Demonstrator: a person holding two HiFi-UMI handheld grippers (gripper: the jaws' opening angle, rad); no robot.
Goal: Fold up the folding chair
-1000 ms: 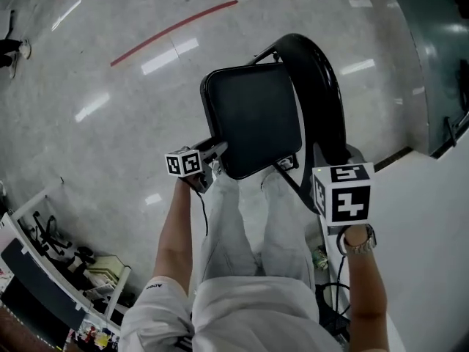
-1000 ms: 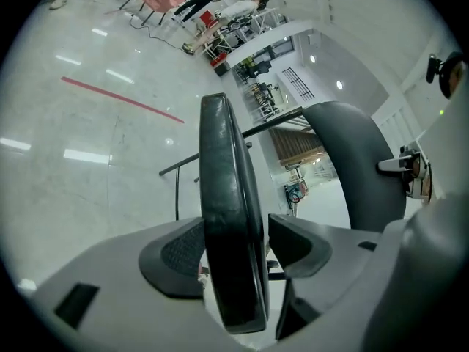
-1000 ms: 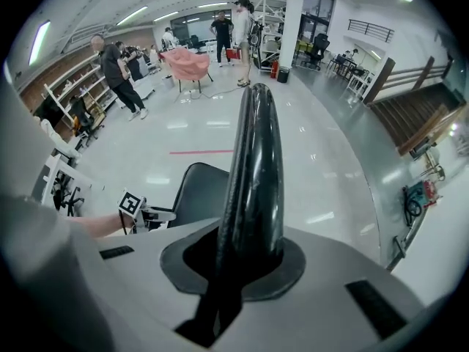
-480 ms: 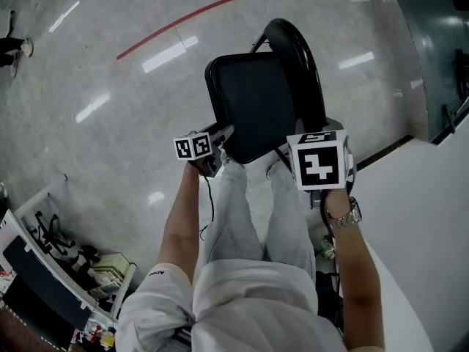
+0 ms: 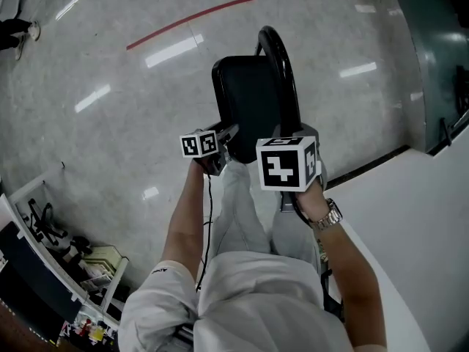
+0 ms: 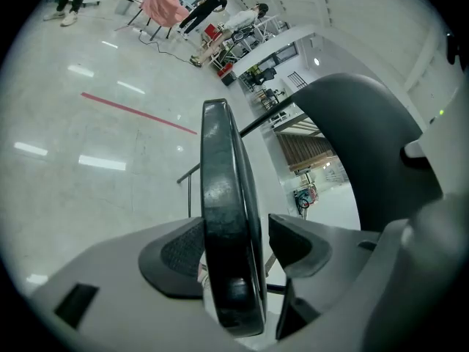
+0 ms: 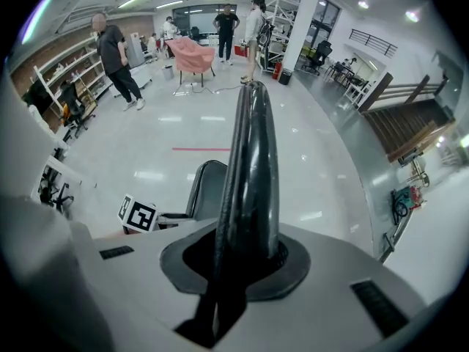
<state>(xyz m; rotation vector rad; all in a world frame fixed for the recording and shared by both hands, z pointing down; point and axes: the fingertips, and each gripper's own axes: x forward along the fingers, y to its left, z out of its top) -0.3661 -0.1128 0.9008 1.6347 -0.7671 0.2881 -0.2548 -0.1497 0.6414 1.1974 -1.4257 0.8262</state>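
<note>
In the head view the folding chair stands on the pale floor just ahead of both grippers, its seat tipped up steeply toward the backrest. The left gripper meets the seat's near left corner. The right gripper, marker cube uppermost, points almost straight down over the near end of the backrest's arch (its fingertips are hidden beneath the cube here). In the left gripper view the seat's black padded edge runs straight out from between the jaws, seen edge-on. The jaws stand wide and are closed about it: the left pad lies against one face, and the right pad sits close by the other, with only a sliver of light showing there. The dark backrest rises just to the right of this gripper. In the right gripper view the jaws are nearly together, clamped on the thin glossy rim of the backrest, which rises straight up out of them. The seat shows just left of that rim, with the left gripper's marker cube at its near corner.
</note>
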